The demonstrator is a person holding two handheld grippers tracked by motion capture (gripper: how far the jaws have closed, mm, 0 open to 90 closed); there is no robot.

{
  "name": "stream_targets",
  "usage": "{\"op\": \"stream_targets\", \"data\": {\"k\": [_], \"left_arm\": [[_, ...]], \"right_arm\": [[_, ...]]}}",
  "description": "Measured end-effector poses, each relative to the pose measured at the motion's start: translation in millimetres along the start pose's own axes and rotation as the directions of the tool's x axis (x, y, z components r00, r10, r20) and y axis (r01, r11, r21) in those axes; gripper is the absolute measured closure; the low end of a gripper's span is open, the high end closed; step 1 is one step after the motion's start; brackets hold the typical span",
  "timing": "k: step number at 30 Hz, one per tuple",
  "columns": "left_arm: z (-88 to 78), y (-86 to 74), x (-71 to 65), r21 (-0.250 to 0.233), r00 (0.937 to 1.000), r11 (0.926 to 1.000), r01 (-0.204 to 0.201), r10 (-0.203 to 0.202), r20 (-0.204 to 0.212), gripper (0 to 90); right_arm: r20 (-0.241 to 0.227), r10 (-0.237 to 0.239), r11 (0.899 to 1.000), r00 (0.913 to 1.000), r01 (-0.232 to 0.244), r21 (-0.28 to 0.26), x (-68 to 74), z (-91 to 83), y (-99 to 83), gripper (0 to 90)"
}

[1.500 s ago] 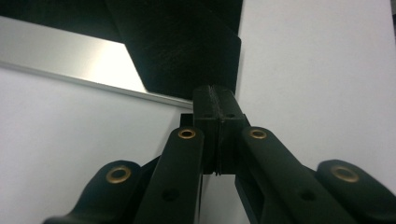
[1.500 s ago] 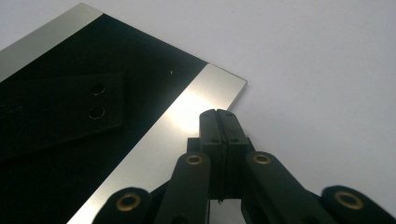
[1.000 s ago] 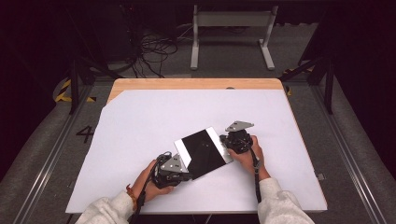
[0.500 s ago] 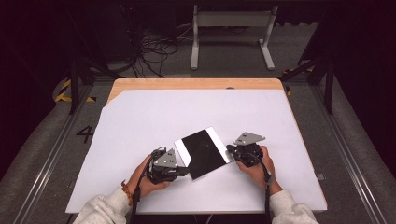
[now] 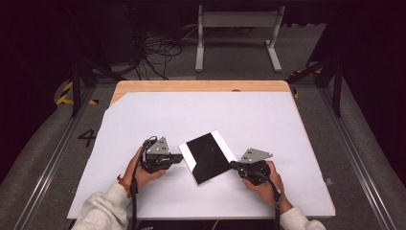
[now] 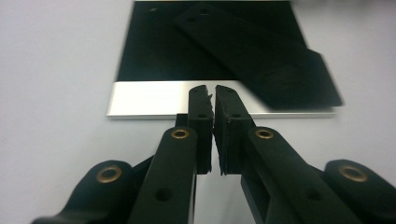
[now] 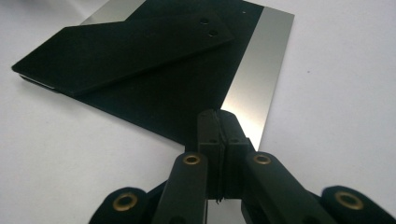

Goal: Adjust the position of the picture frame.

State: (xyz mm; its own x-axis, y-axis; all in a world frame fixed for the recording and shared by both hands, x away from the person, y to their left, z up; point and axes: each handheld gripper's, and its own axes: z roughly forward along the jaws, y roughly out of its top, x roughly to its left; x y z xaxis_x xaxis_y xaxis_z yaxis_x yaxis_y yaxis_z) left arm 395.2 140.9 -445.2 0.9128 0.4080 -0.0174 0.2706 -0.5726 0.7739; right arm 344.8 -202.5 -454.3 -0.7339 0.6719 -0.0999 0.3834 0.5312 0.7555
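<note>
a: your left tool (image 5: 175, 157) and right tool (image 5: 236, 165) flank the black-and-silver panel (image 5: 208, 157) mid-counter (image 5: 287, 124), both closed on nothing.

b: step?

a: approach, i judge. next, part the jaws at the panel's silver edges before lifting.

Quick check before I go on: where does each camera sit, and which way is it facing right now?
High view: above the near table edge, looking forward and down; shows both forearms, left gripper, right gripper.
Left gripper view: rides that gripper, facing the panel; own shut fingers show.
Right gripper view: faces the panel's opposite silver strip; own shut fingers show.
All share the panel.
</note>
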Motion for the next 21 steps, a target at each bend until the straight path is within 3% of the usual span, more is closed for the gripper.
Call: {"op": "stream_targets", "data": {"k": [5,9,12,17,21], "left_arm": [[0.4,-1.8,23.1,-0.008,0.9975,0.9983,0.058,-0.058,-0.041,85.8],[0.5,-1.8,31.1,-0.018,0.9944,0.9962,0.085,-0.086,-0.061,85.6],[3.9,-1.0,36.2,-0.005,0.9926,0.9968,0.08,-0.08,-0.091,85.0],[13.3,2.8,46.3,0.007,0.989,0.9944,0.106,-0.104,-0.105,84.8],[27.7,5.1,51.1,0.05,0.9899,0.9944,0.093,-0.086,-0.113,84.8]], "right_arm": [[-0.005,0.01,1.0,0.9999,-0.01,0.008,2.1,-2.7,-1.3,90.0],[-0.01,0.015,1.0,0.9998,-0.015,0.017,3.8,-4.8,-4.6,90.0],[-0.009,0.017,1.0,0.9998,-0.017,0.026,4.4,-4.0,-7.5,90.0],[0.003,0.02,1.0,0.9998,-0.02,0.023,6.0,-2.5,-8.0,90.0],[0.007,0.027,0.999,0.9996,-0.027,0.018,6.6,-2.7,-9.0,90.0]]}}
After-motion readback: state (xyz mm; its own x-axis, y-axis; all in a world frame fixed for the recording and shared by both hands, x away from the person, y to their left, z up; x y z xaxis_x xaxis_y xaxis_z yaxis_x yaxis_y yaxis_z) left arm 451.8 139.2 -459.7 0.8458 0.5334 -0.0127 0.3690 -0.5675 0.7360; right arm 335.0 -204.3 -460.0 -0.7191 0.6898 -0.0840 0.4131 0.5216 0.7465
